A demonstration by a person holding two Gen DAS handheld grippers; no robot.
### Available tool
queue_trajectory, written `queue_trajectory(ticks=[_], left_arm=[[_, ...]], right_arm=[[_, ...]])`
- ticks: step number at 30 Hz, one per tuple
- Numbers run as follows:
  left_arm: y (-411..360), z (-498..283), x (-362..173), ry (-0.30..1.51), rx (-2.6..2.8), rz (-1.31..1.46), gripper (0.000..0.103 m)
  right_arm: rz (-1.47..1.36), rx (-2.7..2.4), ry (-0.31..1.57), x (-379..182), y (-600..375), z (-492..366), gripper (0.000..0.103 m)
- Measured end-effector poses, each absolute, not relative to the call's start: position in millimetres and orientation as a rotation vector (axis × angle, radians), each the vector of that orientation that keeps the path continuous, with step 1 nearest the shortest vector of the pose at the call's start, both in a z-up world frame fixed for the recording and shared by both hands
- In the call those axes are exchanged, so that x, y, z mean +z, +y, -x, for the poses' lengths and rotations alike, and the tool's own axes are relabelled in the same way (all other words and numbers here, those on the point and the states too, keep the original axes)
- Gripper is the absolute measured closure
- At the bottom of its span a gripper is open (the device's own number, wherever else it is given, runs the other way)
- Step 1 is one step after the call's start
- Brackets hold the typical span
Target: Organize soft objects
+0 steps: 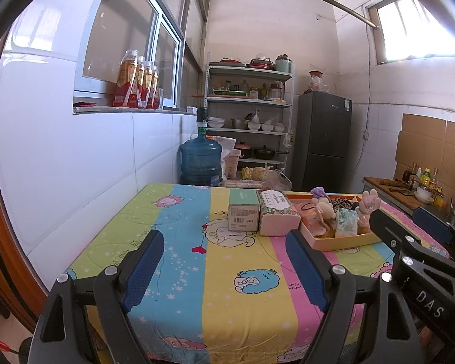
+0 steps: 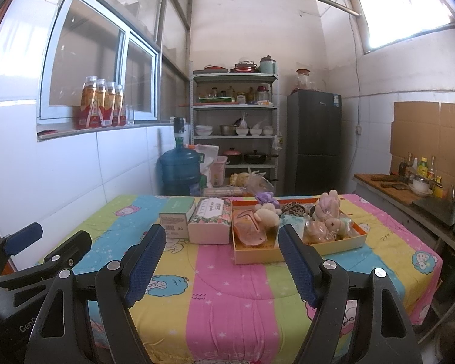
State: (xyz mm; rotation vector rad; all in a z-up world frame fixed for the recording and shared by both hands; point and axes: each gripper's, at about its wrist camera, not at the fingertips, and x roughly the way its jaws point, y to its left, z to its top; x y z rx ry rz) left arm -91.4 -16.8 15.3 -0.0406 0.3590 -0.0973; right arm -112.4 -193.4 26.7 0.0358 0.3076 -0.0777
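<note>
A shallow orange tray [image 2: 257, 256] [image 1: 342, 241] lies on the striped cartoon tablecloth [image 2: 227, 288]. It holds soft things: a cream plush [image 2: 267, 217], a pink bunny plush [image 2: 327, 206] [image 1: 370, 201], a purple plush [image 2: 265, 197] and a leopard-print piece [image 2: 294, 209]. Left of the tray lie a floral tissue pack [image 2: 210, 224] [image 1: 277, 214] and a green box [image 2: 176, 217] [image 1: 242, 209]. My right gripper [image 2: 221, 261] [image 1: 409, 227] hovers open short of the tray, nothing between its fingers. My left gripper [image 1: 227, 257] [image 2: 48, 242] is open and empty over the cloth, short of the box.
A white tiled wall [image 1: 75, 166] runs along the table's left side. Behind the table stand a blue water jug [image 2: 180, 166], a metal shelf [image 2: 233, 106] of kitchenware and a dark fridge [image 2: 314, 139]. A counter [image 2: 388, 188] with bottles is on the right.
</note>
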Motion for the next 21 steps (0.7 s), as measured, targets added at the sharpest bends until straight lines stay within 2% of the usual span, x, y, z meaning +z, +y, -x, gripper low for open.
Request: queue_trajectory(ticks=[21], left_arm=[[-16.1, 91.5, 15.9, 0.359, -0.098, 0.041, 0.020]], right_arm=[[-0.035, -0.080, 0.305, 28.5, -192.6, 112.6, 0.025]])
